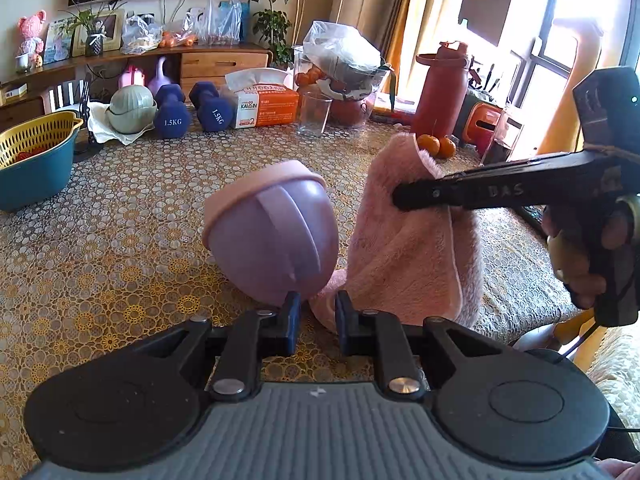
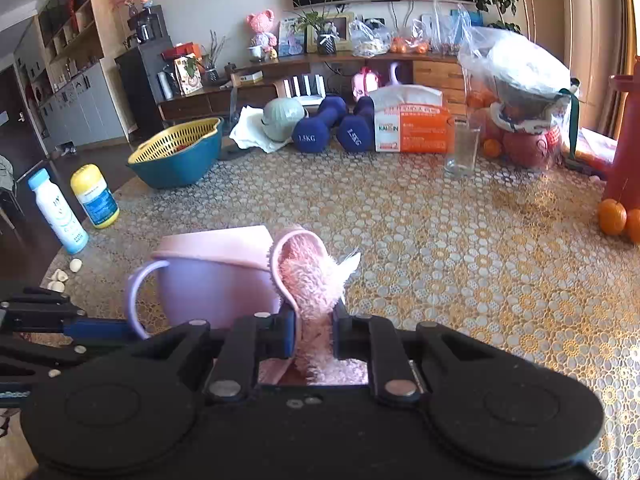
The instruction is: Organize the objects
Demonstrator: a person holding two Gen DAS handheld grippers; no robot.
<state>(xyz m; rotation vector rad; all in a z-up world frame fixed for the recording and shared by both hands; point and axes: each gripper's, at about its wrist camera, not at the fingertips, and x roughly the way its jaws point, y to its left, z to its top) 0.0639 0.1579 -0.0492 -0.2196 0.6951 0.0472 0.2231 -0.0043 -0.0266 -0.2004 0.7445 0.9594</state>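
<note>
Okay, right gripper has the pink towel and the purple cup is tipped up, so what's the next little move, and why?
Probably swing the right gripper left so the pink towel meets the purple cup. The towel is clamped and hanging beside the tilted cup, which the left gripper appears to hold by its handle.

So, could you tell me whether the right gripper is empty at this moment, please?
No, the right gripper is shut on the fluffy pink towel, which is bunched between its fingers beside the purple cup.
</note>
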